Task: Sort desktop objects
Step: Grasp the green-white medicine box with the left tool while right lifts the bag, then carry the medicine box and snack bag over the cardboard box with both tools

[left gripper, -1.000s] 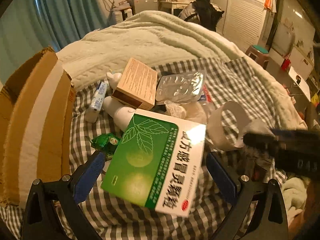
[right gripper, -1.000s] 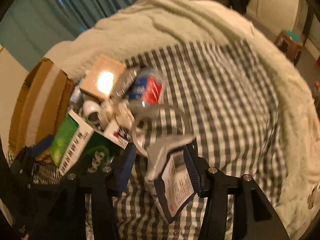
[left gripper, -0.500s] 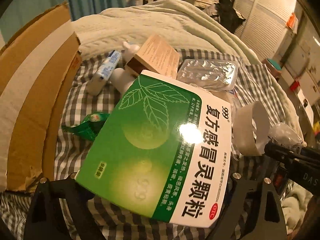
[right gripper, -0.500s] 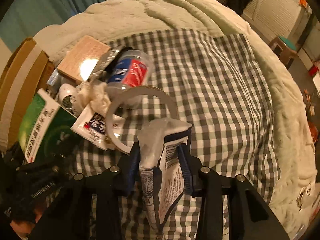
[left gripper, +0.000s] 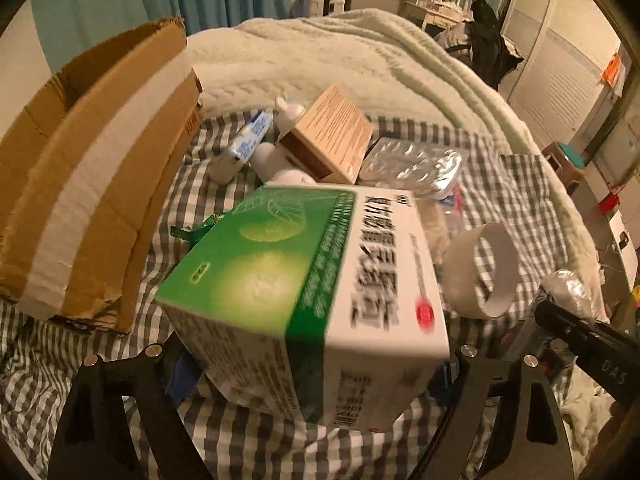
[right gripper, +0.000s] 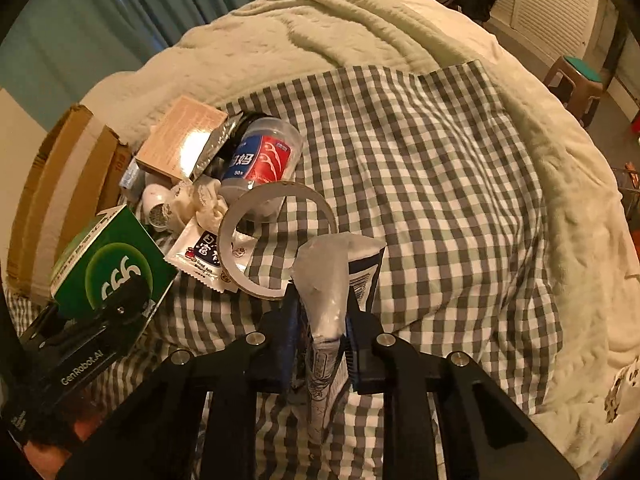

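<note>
on the checkered bedspread: both grippers loaded

over the checkered cloth (right gripper: 420,168) the left gripper (left gripper: 312,360) is clamped on a green-and-white medicine box (left gripper: 304,272), held tilted above the cloth, print blurred. cardboard box (left gripper: 80,184) sits open just left of it. right gripper (right gripper: 320,344) pinches a crumpled white-and-blue packet (right gripper: 326,280) between its blue pads, upright. behind: tape ring (right gripper: 276,240) leaning on the clutter, clear tub with red-blue label (right gripper: 260,156) on its side, tan box (left gripper: 328,136), foil blister pack (left gripper: 412,164), white bottle (left gripper: 276,160), small blue-white tube (left gripper: 248,144), sachet (right gripper: 204,256) flat under the tape ring.
</note>
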`<state>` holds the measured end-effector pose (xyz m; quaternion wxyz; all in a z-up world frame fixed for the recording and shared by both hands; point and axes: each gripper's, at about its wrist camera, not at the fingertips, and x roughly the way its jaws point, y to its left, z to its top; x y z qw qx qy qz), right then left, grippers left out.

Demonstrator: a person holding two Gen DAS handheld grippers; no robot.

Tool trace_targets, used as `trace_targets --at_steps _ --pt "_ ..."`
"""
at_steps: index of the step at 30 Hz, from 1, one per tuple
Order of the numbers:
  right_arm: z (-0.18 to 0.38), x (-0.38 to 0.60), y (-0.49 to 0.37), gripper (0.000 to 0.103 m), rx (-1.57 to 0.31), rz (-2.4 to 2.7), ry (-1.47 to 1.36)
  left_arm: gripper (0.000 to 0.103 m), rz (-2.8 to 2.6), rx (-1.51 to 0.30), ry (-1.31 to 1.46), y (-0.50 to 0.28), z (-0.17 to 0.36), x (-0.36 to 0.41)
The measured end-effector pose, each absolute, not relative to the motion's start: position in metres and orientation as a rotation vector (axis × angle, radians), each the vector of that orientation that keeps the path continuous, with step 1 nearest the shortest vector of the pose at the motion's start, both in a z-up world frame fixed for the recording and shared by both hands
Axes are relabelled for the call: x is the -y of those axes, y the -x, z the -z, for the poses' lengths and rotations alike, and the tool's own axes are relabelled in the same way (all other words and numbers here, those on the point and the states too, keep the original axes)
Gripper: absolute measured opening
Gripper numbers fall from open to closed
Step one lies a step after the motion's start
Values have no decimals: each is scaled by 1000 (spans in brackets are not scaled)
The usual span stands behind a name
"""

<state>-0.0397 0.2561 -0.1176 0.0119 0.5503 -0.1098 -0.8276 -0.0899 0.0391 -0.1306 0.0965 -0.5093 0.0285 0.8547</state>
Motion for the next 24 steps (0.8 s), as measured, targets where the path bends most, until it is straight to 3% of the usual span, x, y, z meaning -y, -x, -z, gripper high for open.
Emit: trace_targets --at_steps 11,13,14,15,20,22,23,24 --pt "114 -268 28 19 428 2531 -1728 84 -2532 -91 1525 70 127 -45" --pt "118 -271 27 29 450 2520 -1762 84 -2524 -86 1553 69 133 -45" --pt "122 -272 26 45 476 2511 -1777 83 -2522 -88 1565 68 136 -46" --pt "128 -275 25 53 525 2492 -1799 83 -2523 -98 1570 68 138 -47" --pt "160 -276 23 53 621 2378 -1900 83 -2504 -146 1609 65 152 -49" --pt "168 -274 22 37 614 2363 -1912 83 -2505 -142 1610 63 154 -48" --pt "168 -273 22 19 615 2356 -1906 83 -2509 -139 1604 63 154 -48" --pt "169 -272 23 14 611 2349 -1900 81 -2511 -135 1600 62 153 -48"
